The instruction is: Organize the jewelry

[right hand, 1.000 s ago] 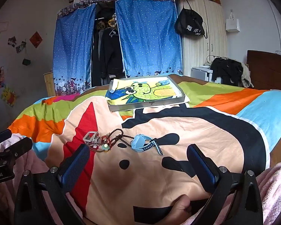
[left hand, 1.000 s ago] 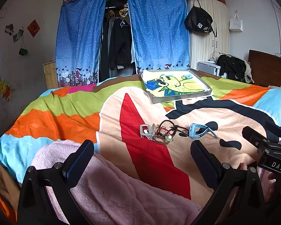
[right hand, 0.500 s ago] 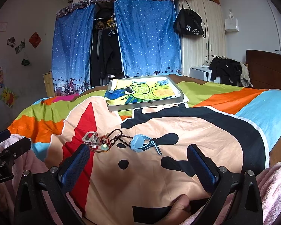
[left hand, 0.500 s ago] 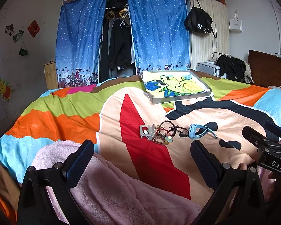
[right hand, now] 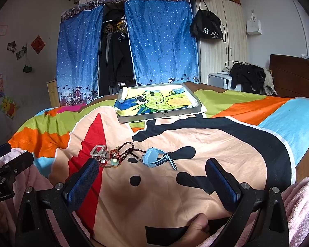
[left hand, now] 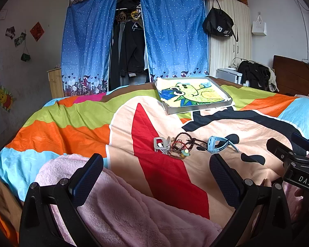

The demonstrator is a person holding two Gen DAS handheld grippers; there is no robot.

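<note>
A small pile of jewelry lies on the bedspread: a grey buckle clip (left hand: pixel 161 144) (right hand: pixel 97 152), dark bead bracelets with a green charm (left hand: pixel 183 145) (right hand: pixel 121 156), and a light blue watch (left hand: pixel 218 145) (right hand: pixel 155 158). A shallow metal tray (left hand: pixel 197 107) (right hand: pixel 160 115) lined with a cartoon drawing sits farther back on the bed. My left gripper (left hand: pixel 156 182) is open and empty, short of the pile. My right gripper (right hand: pixel 153 183) is open and empty, just short of the watch. Each gripper shows at the edge of the other's view.
A pink fleece blanket (left hand: pixel 121 203) (right hand: pixel 298 203) lies under both grippers at the near edge of the bed. Blue curtains (left hand: pixel 171 35) and a wardrobe (right hand: pixel 224 41) stand behind the bed. Clothes are heaped on a chair (right hand: pixel 249 78) at the right.
The right gripper has shifted slightly forward and right, so the jewelry sits a little lower and more to the left in its view. The left gripper has not moved.
</note>
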